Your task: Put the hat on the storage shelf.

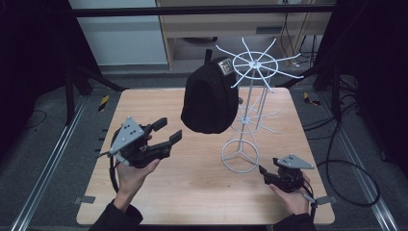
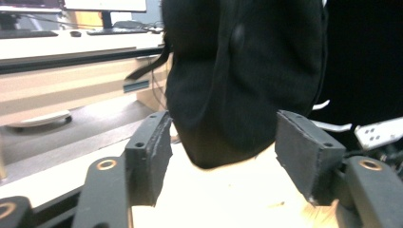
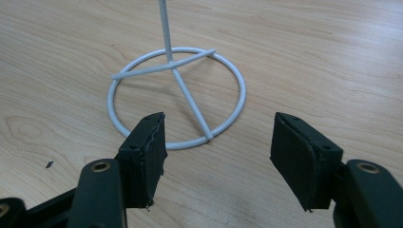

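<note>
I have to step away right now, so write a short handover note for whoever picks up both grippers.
Left gripper: open, empty, raised and aimed at the black fabric cap; in the left gripper view the cap sits between and beyond the jaws, not clamped.
Right gripper: open, empty, low over the light wooden table, pointing at the ring base of the white wire display stand.
The cap hangs on an upper arm of the stand.
Done: nothing gripped so far.
Left, likely: steady the stand's base with the right gripper, grip the cap with the left.
</note>
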The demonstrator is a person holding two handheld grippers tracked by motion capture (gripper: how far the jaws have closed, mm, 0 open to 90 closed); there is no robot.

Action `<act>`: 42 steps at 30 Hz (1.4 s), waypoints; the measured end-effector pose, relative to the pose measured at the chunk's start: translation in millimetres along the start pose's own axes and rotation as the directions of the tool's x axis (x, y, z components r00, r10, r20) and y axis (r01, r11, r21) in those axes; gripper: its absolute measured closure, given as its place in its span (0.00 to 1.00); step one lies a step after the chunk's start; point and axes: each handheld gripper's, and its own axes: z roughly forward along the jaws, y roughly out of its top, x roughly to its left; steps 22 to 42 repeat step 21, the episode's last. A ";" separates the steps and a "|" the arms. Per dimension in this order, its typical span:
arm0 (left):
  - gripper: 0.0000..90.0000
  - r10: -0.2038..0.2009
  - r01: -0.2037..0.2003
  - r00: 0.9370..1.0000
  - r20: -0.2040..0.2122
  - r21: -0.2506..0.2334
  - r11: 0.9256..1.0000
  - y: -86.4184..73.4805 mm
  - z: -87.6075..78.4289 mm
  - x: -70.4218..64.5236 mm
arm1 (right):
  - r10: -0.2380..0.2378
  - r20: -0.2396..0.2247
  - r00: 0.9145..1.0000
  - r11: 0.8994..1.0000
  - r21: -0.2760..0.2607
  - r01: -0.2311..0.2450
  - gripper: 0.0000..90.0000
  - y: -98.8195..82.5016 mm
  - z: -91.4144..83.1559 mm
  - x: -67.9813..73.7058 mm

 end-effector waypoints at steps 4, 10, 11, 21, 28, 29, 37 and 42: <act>0.35 0.005 -0.003 0.998 -0.062 0.041 0.999 -25.5 -15.6 10.9 | 0.005 0.000 1.000 1.000 -0.004 -0.005 0.39 -0.3 0.0 -0.8; 0.29 -0.016 0.042 0.985 -0.171 0.149 0.988 -71.8 -31.3 33.8 | 0.017 0.008 1.000 1.000 -0.008 -0.017 0.35 -1.2 0.3 -1.8; 0.28 -0.018 0.050 0.982 -0.188 0.172 0.984 -80.6 -33.1 37.7 | 0.017 0.012 1.000 1.000 -0.010 -0.017 0.33 -1.8 0.8 -2.7; 0.24 -0.076 0.184 0.941 -0.329 0.310 0.933 -146.3 -46.4 79.8 | 0.040 0.024 0.999 0.999 -0.007 -0.040 0.26 -5.0 2.4 -7.5; 0.24 -0.076 0.184 0.941 -0.329 0.310 0.933 -146.3 -46.4 79.8 | 0.040 0.024 0.999 0.999 -0.007 -0.040 0.26 -5.0 2.4 -7.5; 0.24 -0.076 0.184 0.941 -0.329 0.310 0.933 -146.3 -46.4 79.8 | 0.040 0.024 0.999 0.999 -0.007 -0.040 0.26 -5.0 2.4 -7.5; 0.24 -0.076 0.184 0.941 -0.329 0.310 0.933 -146.3 -46.4 79.8 | 0.040 0.024 0.999 0.999 -0.007 -0.040 0.26 -5.0 2.4 -7.5; 0.24 -0.076 0.184 0.941 -0.329 0.310 0.933 -146.3 -46.4 79.8 | 0.040 0.024 0.999 0.999 -0.007 -0.040 0.26 -5.0 2.4 -7.5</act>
